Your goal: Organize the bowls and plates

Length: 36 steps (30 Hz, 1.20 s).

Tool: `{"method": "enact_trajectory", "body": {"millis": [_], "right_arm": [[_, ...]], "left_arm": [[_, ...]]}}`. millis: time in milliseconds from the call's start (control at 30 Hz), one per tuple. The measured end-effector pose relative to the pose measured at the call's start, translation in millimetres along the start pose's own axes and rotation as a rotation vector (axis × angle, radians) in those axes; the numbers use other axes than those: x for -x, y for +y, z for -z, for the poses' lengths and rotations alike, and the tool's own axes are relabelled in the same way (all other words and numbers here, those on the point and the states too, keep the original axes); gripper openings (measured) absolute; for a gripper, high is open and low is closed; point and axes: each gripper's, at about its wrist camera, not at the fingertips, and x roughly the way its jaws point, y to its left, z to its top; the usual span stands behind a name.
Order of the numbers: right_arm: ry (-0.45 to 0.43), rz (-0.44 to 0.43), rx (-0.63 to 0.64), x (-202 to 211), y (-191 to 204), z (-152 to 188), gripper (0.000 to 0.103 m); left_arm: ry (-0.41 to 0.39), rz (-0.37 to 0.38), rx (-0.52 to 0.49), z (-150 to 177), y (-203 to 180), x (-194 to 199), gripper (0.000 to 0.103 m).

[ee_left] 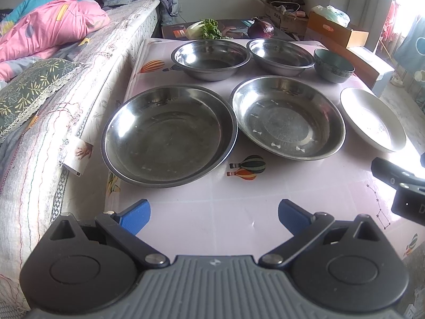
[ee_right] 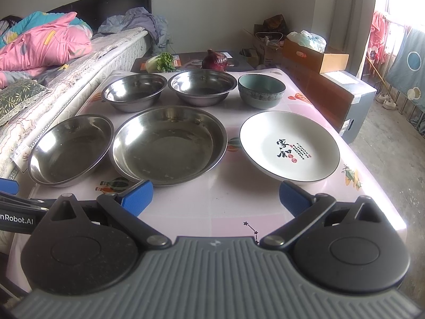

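On the pink table (ee_left: pixel 212 207) the front row holds two steel plates, left (ee_left: pixel 168 135) and middle (ee_left: pixel 288 117), and a white ceramic plate (ee_left: pixel 372 119) with black writing (ee_right: pixel 289 146). The back row holds two steel bowls (ee_left: pixel 209 58) (ee_left: pixel 283 55) and a teal ceramic bowl (ee_left: pixel 333 65). The right wrist view shows the same steel plates (ee_right: pixel 70 150) (ee_right: pixel 170 147), steel bowls (ee_right: pixel 132 94) (ee_right: pixel 203 86) and teal bowl (ee_right: pixel 261 90). My left gripper (ee_left: pixel 213 216) is open and empty, near the table's front edge. My right gripper (ee_right: pixel 215 198) is open and empty, before the white plate.
A bed (ee_left: pixel 39 93) with a pink quilt (ee_left: pixel 47 21) runs along the table's left side. A lettuce (ee_left: pixel 204 28) and a purple cabbage (ee_left: pixel 260 28) lie behind the bowls. Cardboard boxes (ee_right: pixel 318 58) stand at the right. The right gripper's body (ee_left: pixel 401 186) shows at the right edge.
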Motion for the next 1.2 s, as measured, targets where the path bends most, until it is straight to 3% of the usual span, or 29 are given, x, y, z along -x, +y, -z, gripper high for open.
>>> {"method": "enact_trajectory", "body": {"millis": [700,967,1200], "right_arm": [[-0.032,-0.008,-0.031,1,-6,-7,0.102],[-0.051,0.007,-0.036,-3,-11,-19,0.102],[-0.066,0.057,0.016,-13,-13,-39,0.102]], "left_arm": [[-0.016,-0.021,-0.009,-2,6,0,0.103],[-0.025,-0.027,-0.004,-17,8,-5,0.103],[-0.078,-0.028,-0.010,-45,17,-7,0.103]]}}
